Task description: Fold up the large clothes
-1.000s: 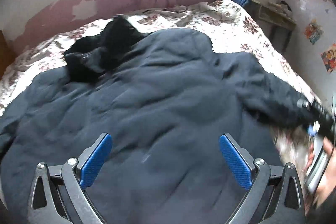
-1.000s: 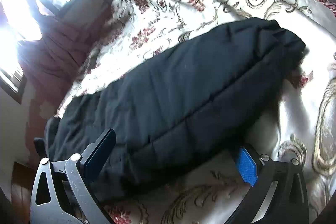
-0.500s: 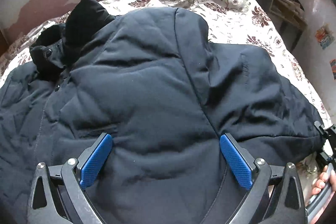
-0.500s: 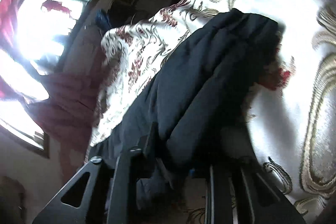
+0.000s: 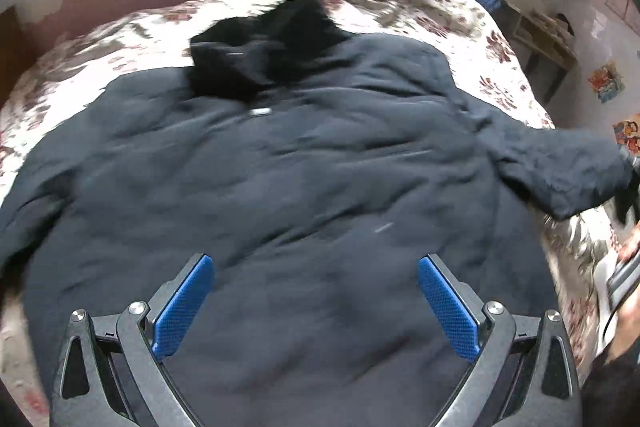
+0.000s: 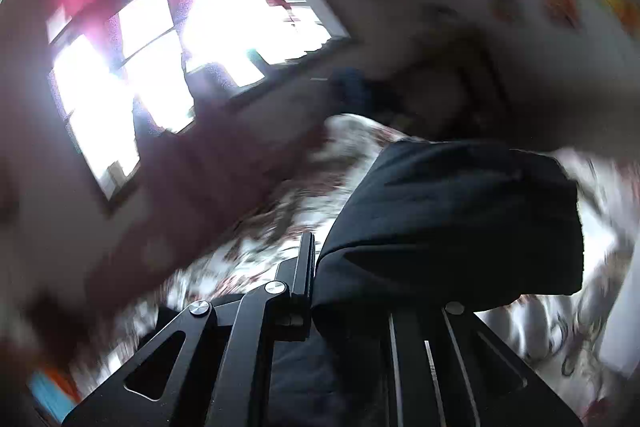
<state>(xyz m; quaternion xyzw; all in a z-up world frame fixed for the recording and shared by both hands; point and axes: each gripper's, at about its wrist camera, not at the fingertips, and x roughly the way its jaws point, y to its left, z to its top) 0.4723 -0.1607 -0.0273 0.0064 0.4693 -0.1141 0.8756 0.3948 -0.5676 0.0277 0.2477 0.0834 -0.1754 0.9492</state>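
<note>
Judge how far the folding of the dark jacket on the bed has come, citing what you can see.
Done: the jacket lies spread across the floral bedspread, with no fold visible yet. In hand: the right hand-held gripper is shut on the sleeve, which is lifted off the bed. The left hand-held gripper is open above the body. Left: both sleeves, then the body.

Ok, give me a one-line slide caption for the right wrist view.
Right gripper shut on the dark jacket's sleeve, lifting it clear of the floral bedspread, bright window behind.

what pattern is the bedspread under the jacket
Cream with dark red flowers, clearest in the left wrist view.
</note>
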